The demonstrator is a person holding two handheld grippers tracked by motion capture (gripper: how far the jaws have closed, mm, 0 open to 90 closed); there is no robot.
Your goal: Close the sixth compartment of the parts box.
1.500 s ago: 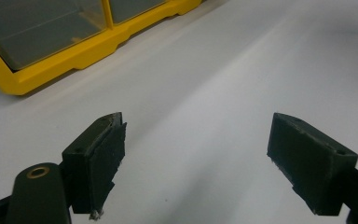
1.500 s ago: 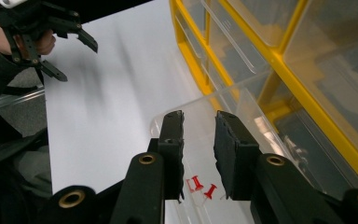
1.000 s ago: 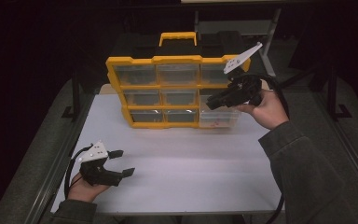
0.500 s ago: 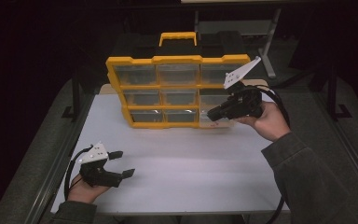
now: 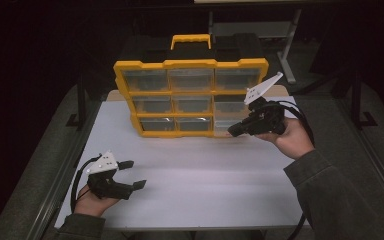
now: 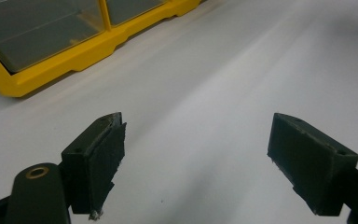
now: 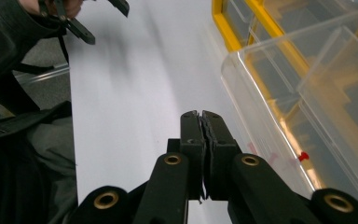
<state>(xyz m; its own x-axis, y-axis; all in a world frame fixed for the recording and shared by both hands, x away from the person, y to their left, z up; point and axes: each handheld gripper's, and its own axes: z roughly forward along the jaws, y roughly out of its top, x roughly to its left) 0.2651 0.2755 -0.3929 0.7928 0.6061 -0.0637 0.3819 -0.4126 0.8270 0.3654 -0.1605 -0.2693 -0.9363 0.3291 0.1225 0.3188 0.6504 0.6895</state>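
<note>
Fingers of the right gripper [image 7: 201, 122] were closed empty beside the organizer's [image 5: 190, 97] pulled-out clear drawer [image 7: 279, 112]; left gripper [image 5: 130, 175] gaped empty. Drawer judged light, rigid, slippery; grip its front lip.

A dim workshop: white worktable [image 5: 200, 195], yellow parts organizer [image 5: 190, 97], dark metal stands behind.

My white table [image 5: 195, 185] carries a yellow organizer case [image 5: 190, 97] standing upright, black handle section on top, clear drawers facing me.
</note>
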